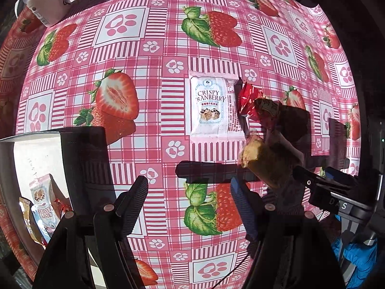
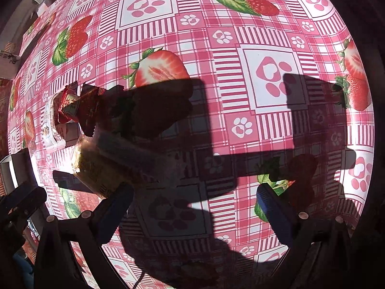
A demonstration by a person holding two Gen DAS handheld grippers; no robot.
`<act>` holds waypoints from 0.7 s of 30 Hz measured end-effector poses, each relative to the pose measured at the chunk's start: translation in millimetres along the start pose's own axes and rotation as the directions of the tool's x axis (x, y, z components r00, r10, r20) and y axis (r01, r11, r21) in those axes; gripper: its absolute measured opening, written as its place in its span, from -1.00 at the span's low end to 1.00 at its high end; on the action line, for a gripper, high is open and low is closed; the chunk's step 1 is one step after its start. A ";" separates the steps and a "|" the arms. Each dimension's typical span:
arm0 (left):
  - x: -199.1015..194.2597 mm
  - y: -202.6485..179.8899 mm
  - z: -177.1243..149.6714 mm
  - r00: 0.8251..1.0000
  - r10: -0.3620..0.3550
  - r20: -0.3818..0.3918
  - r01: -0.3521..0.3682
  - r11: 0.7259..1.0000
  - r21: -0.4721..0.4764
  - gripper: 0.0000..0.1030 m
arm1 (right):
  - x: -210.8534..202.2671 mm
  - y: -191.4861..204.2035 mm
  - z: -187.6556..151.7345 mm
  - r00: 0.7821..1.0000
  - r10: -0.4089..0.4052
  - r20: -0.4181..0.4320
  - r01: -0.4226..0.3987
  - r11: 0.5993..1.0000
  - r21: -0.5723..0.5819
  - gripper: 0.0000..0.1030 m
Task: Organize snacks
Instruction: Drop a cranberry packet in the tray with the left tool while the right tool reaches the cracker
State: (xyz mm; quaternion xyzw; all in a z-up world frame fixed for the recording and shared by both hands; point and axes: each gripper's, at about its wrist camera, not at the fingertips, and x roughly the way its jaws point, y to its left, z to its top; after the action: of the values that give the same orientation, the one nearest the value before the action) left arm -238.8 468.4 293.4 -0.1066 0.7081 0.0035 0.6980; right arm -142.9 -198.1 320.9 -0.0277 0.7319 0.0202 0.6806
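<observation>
A white box (image 1: 36, 168) with snacks inside sits left of the left gripper (image 1: 190, 190), which gapes empty. The cranberry packet (image 1: 211, 106) lies flat ahead; beside it, red (image 1: 250, 101) and yellow (image 1: 264, 159) snacks sit left of the right gripper (image 2: 195, 200), also spread wide.

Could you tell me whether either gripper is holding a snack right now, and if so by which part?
Nothing is held. The left gripper and the right gripper are both open, with only tablecloth between their fingers.
</observation>
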 end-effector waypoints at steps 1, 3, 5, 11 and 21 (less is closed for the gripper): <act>3.8 -2.3 5.5 1.000 0.003 -0.002 -0.003 1.000 -0.004 0.45 | 3.9 6.4 5.3 1.000 -0.009 -0.002 0.008 1.000 -0.023 1.00; 9.7 -5.6 14.7 1.000 0.004 0.000 -0.004 1.000 -0.012 0.45 | 5.9 11.0 20.1 1.000 -0.013 0.003 0.014 0.998 -0.064 1.00; 13.3 -8.1 21.8 1.000 0.008 0.006 -0.008 1.000 -0.016 0.45 | 6.5 13.6 27.6 1.000 -0.009 0.009 0.010 0.995 -0.096 1.00; 25.2 -12.0 42.2 1.000 0.018 0.016 -0.017 0.999 -0.046 0.45 | 13.6 35.9 48.9 1.000 -0.008 0.010 0.010 0.981 -0.193 1.00; 31.1 -42.1 50.2 0.989 0.121 0.086 -0.126 0.991 0.050 -0.24 | -4.3 68.9 47.3 0.996 -0.014 0.085 0.038 0.956 -0.292 -0.19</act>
State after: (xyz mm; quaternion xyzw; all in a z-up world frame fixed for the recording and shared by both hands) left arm -182.8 430.5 267.3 -0.0428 0.6835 0.0316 0.7280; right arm -100.2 -126.1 321.2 -0.1368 0.6918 0.1207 0.6986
